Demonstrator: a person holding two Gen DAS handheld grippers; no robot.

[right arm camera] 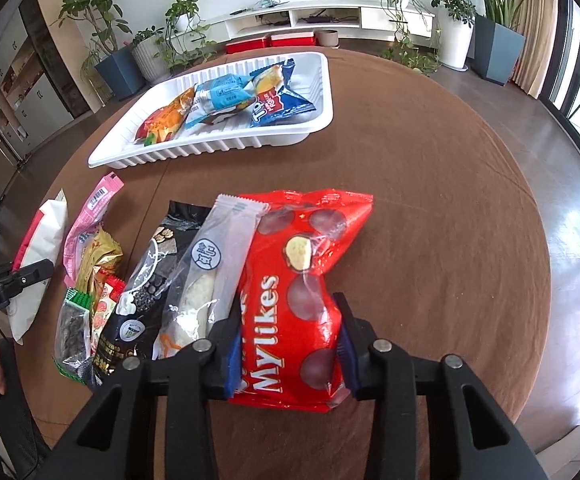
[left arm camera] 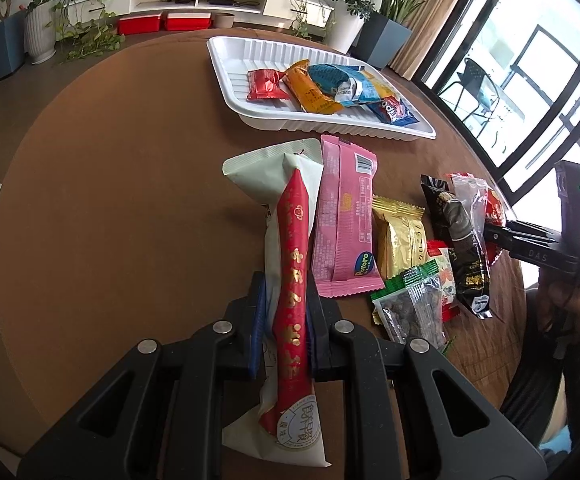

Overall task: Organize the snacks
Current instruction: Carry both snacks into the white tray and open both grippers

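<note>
With the left gripper [left arm camera: 284, 320] clamped across a white-and-red packet [left arm camera: 290, 280] and the right gripper [right arm camera: 286, 344] clamped on a red Mylikes bag [right arm camera: 302, 292], both lengthwise along the fingers, the white tray [right arm camera: 194, 150] lies ahead toward upper centre.

The tray [right arm camera: 226, 145] holding packets lies behind the snack row [right arm camera: 138, 280] on the table [right arm camera: 430, 220].

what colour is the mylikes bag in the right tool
Red with dark round spots and white lettering; the Mylikes bag shows best in the right wrist view.
</note>
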